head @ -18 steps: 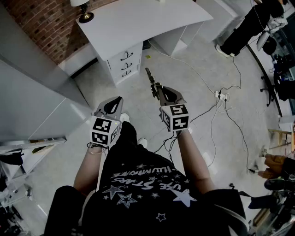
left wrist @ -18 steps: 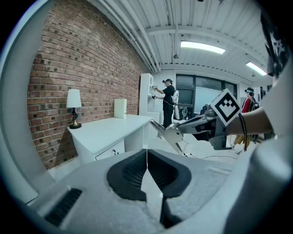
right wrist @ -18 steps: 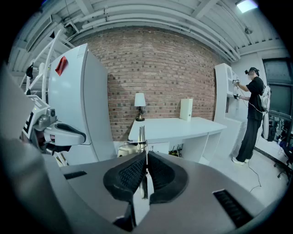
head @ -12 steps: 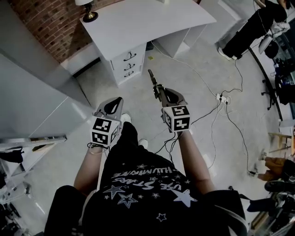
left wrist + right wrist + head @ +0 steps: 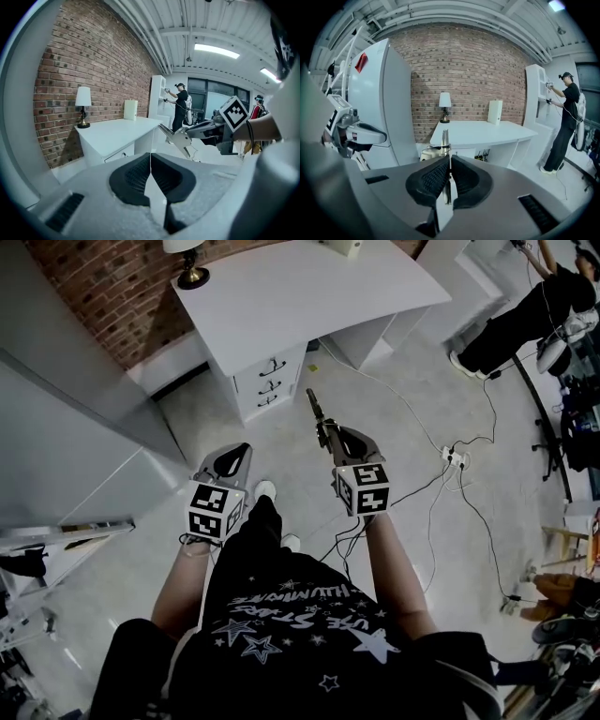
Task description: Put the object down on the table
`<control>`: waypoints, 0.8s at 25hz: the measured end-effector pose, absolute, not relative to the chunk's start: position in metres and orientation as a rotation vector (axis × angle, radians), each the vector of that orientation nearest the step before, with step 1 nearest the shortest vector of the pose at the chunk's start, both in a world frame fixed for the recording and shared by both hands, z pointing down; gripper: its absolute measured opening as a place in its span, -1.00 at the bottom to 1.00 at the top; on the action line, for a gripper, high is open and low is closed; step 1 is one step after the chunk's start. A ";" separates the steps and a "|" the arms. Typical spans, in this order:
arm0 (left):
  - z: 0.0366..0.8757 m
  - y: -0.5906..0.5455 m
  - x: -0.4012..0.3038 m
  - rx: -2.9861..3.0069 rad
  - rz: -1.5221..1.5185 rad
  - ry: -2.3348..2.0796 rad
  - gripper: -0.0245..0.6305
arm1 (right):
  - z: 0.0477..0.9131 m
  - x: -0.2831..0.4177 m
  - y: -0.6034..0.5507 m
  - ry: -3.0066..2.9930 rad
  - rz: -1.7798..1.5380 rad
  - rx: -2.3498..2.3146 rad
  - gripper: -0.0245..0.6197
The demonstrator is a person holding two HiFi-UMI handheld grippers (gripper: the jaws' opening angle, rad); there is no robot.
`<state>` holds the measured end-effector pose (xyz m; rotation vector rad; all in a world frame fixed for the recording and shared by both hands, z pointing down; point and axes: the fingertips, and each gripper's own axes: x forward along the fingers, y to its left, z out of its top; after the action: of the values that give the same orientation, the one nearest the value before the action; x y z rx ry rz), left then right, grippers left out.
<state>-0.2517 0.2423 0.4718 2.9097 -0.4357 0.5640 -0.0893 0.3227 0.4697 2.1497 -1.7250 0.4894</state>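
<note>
Metal tool (image 5: 316,415) is gripped at its lower end by the right gripper (image 5: 328,437), whose pads are clenched tight on it. That end is buried between the pads, so its shape cannot be read. From the left gripper view it is seen as a flat, silvery piece with a pointed tip, possibly a kitchen utensil. It is held in the air over the floor (image 5: 394,427), short of the desk (image 5: 309,296) and just off the front corner that carries the drawers (image 5: 272,381); the desk is not touched. The left gripper (image 5: 234,457) is closed on itself, with nothing between its pads. A lamp (image 5: 190,268) at the desk's back left corner is cut off by the frame's top edge. Both hands are hidden under the marker cubes (image 5: 364,488). The forearms (image 5: 394,568) are stretched forward side by side, the right one reaching further.
</note>
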 end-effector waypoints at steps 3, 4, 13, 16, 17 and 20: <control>0.477 0.214 -0.242 2.898 0.569 -0.443 -0.86 | 0.466 -0.084 0.288 -1.743 0.429 2.091 -0.89; 0.479 0.204 -0.237 2.894 0.574 -0.442 -0.86 | 0.464 -0.080 0.277 -1.747 0.420 2.086 -0.89; 0.485 0.095 -0.178 2.889 0.585 -0.388 -0.86 | 0.453 -0.023 0.165 -1.719 0.394 2.070 -0.89; 0.481 0.071 -0.161 2.903 0.577 -0.363 -0.86 | 0.449 -0.007 0.142 -1.706 0.394 2.086 -0.89; 0.480 0.065 -0.157 2.906 0.576 -0.355 -0.86 | 0.449 -0.003 0.136 -1.702 0.396 2.088 -0.89; 0.479 0.049 -0.150 2.907 0.578 -0.344 -0.86 | 0.453 0.006 0.122 -1.695 0.415 2.076 -0.89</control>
<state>-0.1501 0.0490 0.4794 2.9071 -0.3442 0.5783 0.0063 0.1224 0.4529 2.0762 -1.6946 0.4146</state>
